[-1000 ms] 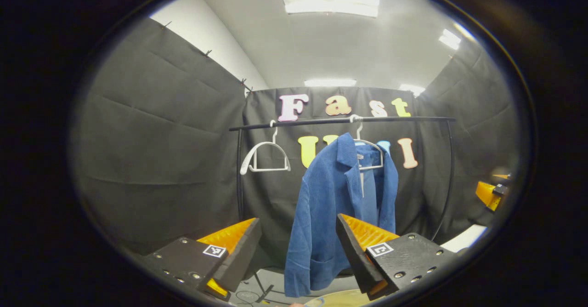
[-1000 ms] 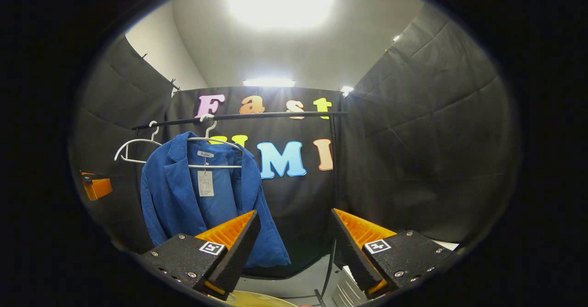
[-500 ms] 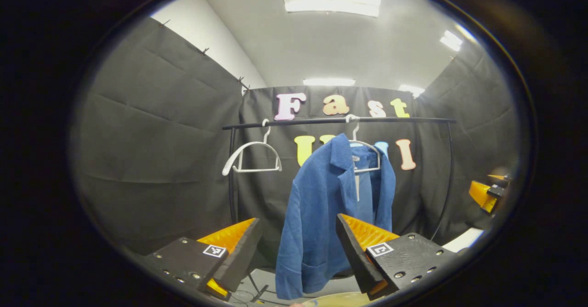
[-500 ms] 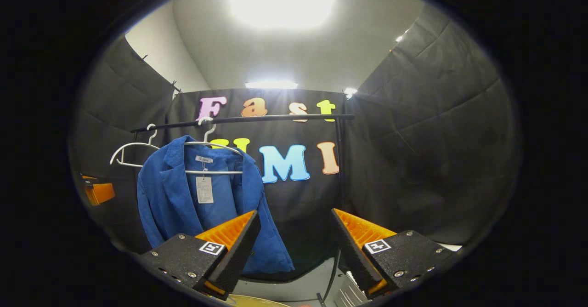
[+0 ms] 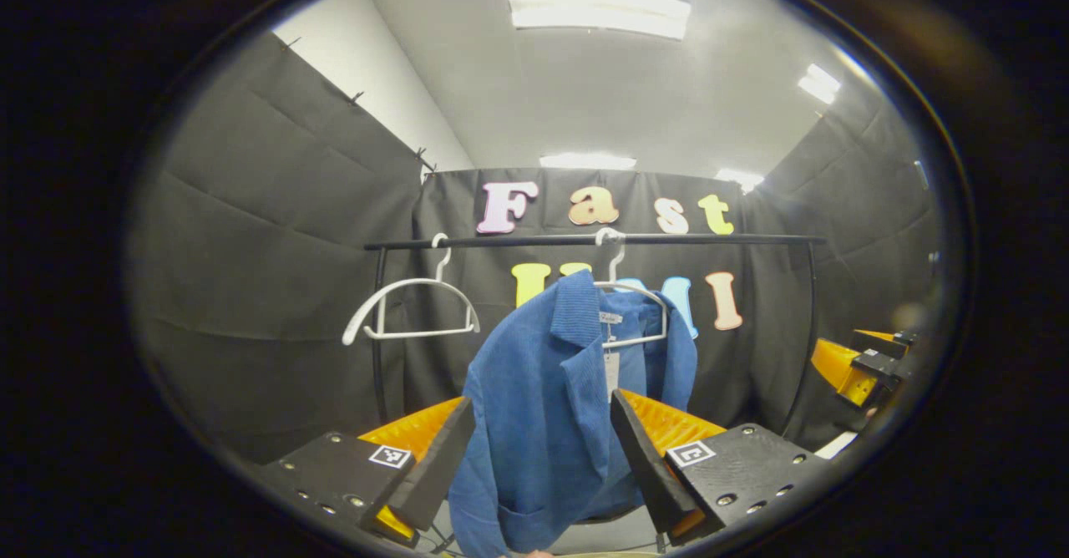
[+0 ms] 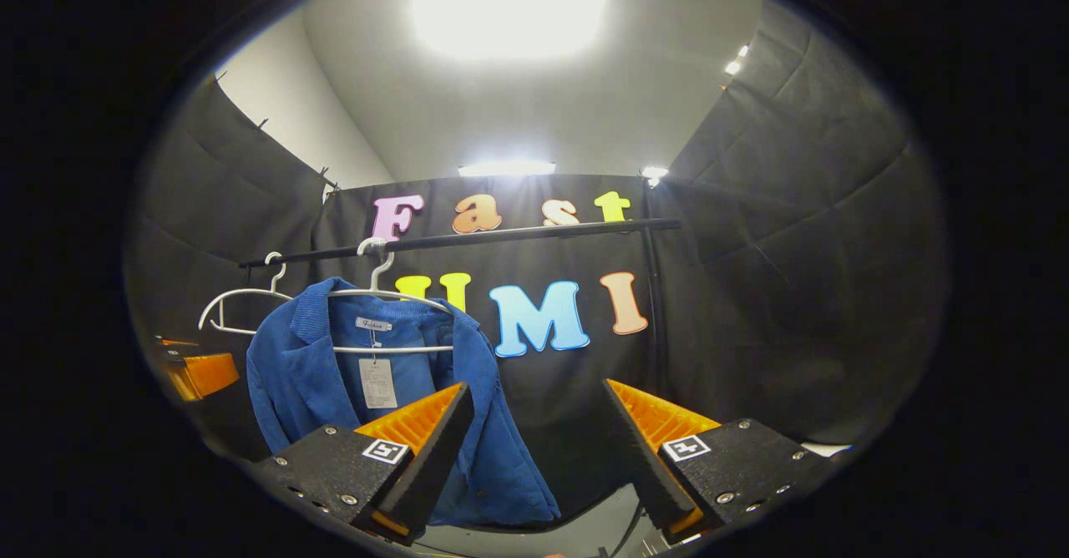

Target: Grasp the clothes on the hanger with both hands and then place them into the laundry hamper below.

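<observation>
Left gripper view, from its left edge?

— First the empty white plastic hanger (image 5: 411, 311), hooked on the thin black metal clothes rail (image 5: 501, 241). Then the blue corduroy jacket (image 5: 551, 408), hanging on a second white hanger (image 5: 628, 307) further along that rail, with a paper tag at its collar. At the far right edge sits the other gripper's body.

— And the left gripper (image 5: 543, 458) itself?

— Its jaws stand wide apart with nothing between them touching. The jacket's front hangs in the gap as seen from here, beyond the fingertips; whether cloth brushes a finger I cannot tell.

— Right gripper view, same order?

— At the left edge a bit of the other gripper. Next the empty hanger (image 6: 238, 311), partly behind the jacket (image 6: 309, 382). The jacket hangs open on its hanger (image 6: 392, 307), tag showing inside, its hem falling behind the left finger of the right gripper (image 6: 539, 449). To the right is the rail (image 6: 534, 232) and its upright post.

— Those jaws?

— Also wide open and holding nothing. The jacket lies left of their gap, not in it.

— The hamper?

— I cannot make one out; just a strip of pale floor (image 6: 534, 533) under the jacket, at the bottom of the view
</observation>
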`<state>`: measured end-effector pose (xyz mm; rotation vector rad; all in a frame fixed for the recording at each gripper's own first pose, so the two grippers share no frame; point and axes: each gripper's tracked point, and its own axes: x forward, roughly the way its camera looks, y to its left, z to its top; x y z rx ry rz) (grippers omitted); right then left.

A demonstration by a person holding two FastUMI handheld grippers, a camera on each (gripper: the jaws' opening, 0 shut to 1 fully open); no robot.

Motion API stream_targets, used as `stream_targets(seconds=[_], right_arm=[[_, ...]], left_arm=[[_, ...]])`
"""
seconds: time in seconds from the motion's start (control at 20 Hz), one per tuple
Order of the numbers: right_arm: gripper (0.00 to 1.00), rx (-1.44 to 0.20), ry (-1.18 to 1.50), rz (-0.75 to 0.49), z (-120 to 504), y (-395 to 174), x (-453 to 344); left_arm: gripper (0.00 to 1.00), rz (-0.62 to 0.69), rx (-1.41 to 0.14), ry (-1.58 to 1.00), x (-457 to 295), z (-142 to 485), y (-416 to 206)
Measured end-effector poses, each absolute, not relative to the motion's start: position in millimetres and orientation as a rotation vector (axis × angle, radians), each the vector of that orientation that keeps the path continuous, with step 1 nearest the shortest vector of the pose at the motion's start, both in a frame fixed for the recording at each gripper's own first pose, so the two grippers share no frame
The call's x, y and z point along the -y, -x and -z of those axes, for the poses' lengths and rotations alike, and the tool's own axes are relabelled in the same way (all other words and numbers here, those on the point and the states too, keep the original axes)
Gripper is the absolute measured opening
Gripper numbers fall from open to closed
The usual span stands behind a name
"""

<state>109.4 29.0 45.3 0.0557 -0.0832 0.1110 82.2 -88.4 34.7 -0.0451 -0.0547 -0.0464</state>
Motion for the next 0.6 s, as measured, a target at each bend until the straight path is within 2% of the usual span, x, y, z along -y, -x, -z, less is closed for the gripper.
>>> stream_targets(seconds=[0.55,0.6], right_arm=[[0.94,0.050,-0.099,-0.268,-40.6,-192.4,-65.0],[0.94,0.045,-0.106,-0.280,-39.5,-199.7,-67.7]], left_arm=[[0.99,0.007,0.026,0.025,140.2,-32.6,-159.8],[0.94,-0.004,0.017,0.023,142.3,-28.8,-168.1]])
